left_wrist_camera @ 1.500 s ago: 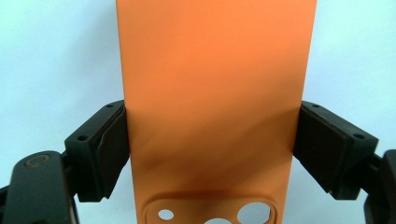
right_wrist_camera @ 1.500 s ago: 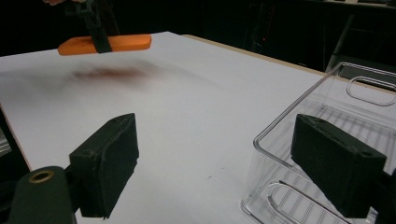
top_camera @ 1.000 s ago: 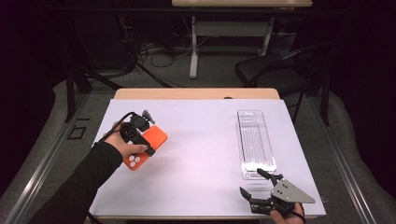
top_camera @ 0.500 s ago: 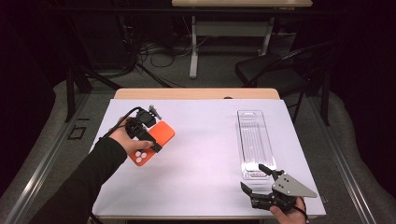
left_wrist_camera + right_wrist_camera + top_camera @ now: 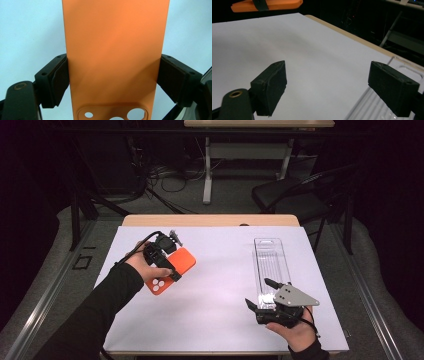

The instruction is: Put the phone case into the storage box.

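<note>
1. Clearly, the left gripper (image 5: 167, 262) clamps the orange phone case (image 5: 172, 270) across its width, holding it above the left of the white table (image 5: 220, 270).
2. Its long axis runs diagonally (camera holes toward the person).
3. The right gripper (image 5: 260, 295), jaws wide and empty, hovers at the clear tray (image 5: 272, 262), well right of the case.

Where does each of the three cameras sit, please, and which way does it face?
High view: above the person's side, facing forward and down on the white table; both forearms show.
Left gripper view: on the left gripper, looking along its fingers clamping the flat orange phone case.
Right gripper view: on the right gripper, facing across the table, fingers apart.
Shared: all three show the orange case.
</note>
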The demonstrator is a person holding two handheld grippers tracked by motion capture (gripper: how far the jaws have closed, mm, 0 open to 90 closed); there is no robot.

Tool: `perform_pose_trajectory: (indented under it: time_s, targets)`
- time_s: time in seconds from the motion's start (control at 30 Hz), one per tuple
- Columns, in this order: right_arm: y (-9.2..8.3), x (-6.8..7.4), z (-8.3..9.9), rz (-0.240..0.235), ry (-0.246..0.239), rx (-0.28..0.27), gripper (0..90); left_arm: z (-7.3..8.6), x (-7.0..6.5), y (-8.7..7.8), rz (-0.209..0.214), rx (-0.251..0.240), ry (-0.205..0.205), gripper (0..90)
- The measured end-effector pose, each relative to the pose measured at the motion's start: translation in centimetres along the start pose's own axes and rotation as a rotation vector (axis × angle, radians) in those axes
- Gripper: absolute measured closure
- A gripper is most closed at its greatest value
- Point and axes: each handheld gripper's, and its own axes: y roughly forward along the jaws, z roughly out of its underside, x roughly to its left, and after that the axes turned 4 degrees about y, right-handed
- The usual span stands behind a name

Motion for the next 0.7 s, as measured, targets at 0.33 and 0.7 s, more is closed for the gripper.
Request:
perform_pose_trajectory:
  time_s: [0.33, 0.7]
  targets:
    - [3.7, -0.1, -3.5, -0.031, -0.046, 0.035, 15.0, -1.5, -0.5, 0.0, 0.008, 0.004, 0.027, 16.4]
    - [5.7, -1.1, -5.1, -0.042, -0.113, 0.081, 14.8, -2.7, -0.8, 0.2, 0.012, 0.023, 0.054, 16.4]
